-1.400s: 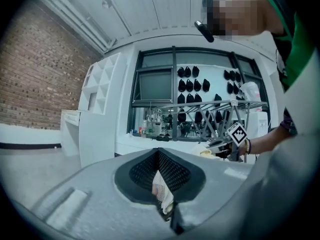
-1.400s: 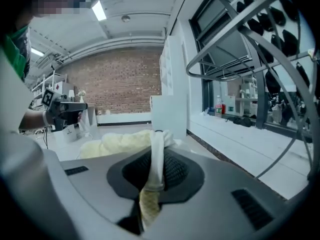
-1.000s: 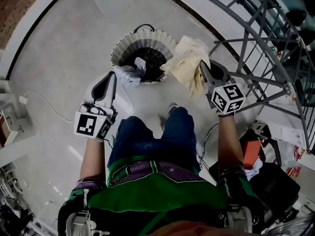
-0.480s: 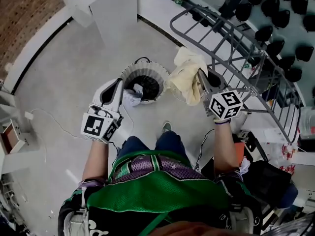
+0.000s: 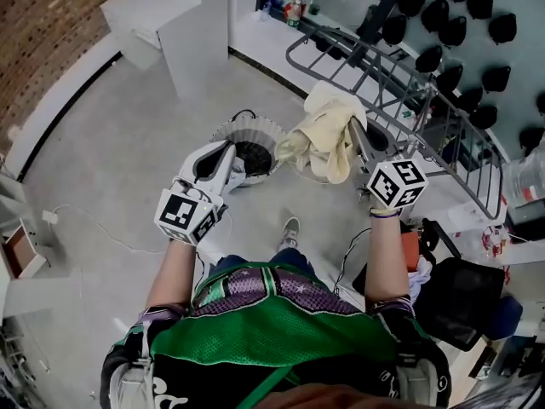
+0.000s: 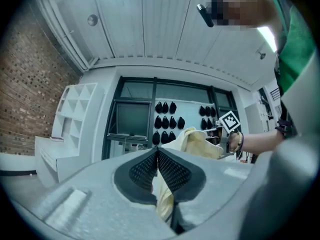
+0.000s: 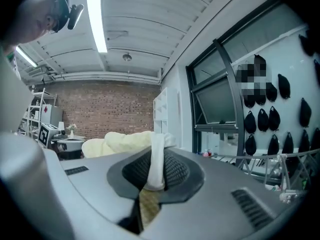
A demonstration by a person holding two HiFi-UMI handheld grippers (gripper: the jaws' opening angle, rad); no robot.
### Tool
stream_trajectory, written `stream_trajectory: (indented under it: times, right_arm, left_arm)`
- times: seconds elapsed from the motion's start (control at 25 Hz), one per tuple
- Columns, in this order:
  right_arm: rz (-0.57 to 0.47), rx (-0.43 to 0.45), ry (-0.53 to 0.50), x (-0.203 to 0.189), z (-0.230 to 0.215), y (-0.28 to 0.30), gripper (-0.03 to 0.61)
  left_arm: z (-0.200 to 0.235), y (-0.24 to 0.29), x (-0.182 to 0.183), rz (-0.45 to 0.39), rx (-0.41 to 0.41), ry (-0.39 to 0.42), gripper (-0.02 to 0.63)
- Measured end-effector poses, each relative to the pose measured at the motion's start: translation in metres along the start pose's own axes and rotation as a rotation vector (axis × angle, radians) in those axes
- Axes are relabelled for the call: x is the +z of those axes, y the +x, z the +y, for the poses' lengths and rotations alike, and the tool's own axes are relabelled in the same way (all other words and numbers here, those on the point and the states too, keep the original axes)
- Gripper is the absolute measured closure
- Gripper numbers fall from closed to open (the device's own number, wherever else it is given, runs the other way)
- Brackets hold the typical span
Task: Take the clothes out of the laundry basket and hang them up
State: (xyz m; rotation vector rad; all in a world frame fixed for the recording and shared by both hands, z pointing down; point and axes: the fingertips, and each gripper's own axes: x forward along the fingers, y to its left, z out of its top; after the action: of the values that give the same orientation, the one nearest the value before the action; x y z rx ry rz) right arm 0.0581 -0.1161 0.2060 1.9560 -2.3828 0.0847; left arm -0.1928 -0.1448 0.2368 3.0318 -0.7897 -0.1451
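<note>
My right gripper is shut on a cream cloth, which hangs bunched in front of the grey metal drying rack. In the right gripper view a pale fold of that cloth is pinched between the pads, and the rest bulges to the left. My left gripper hovers over the white wicker laundry basket, shut with nothing between its pads. From the left gripper view, the pads meet at my left gripper, and the cream cloth hangs beyond it. The basket's dark inside is partly hidden.
A white shelf unit stands at the back left. Black objects hang on the wall behind the rack. A black bag and a red item lie at the right. A thin cable runs across the floor.
Both grippers have risen away from the basket. The cream cloth went up with the right gripper, closer to the rack. The head view has tilted up, showing more of the rack and wall.
</note>
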Motion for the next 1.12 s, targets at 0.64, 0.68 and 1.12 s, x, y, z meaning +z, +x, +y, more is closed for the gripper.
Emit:
stream_trajectory:
  times: [0.64, 0.68, 1.12]
  right_arm:
    - [-0.078, -0.059, 0.022, 0.053, -0.012, -0.106, 0.54]
    - [-0.086, -0.059, 0.02, 0.057, -0.019, -0.114, 0.54]
    - [-0.128, -0.06, -0.024, 0.082, -0.096, -0.18, 0.54]
  left_arm:
    - [-0.125, 0.06, 0.018, -0.017, -0.238, -0.004, 0.595]
    - [-0.139, 0.071, 0.016, -0.014, -0.256, -0.003, 0.594]
    - [-0.266, 0.174, 0.004, -0.016, -0.439, -0.01, 0.453]
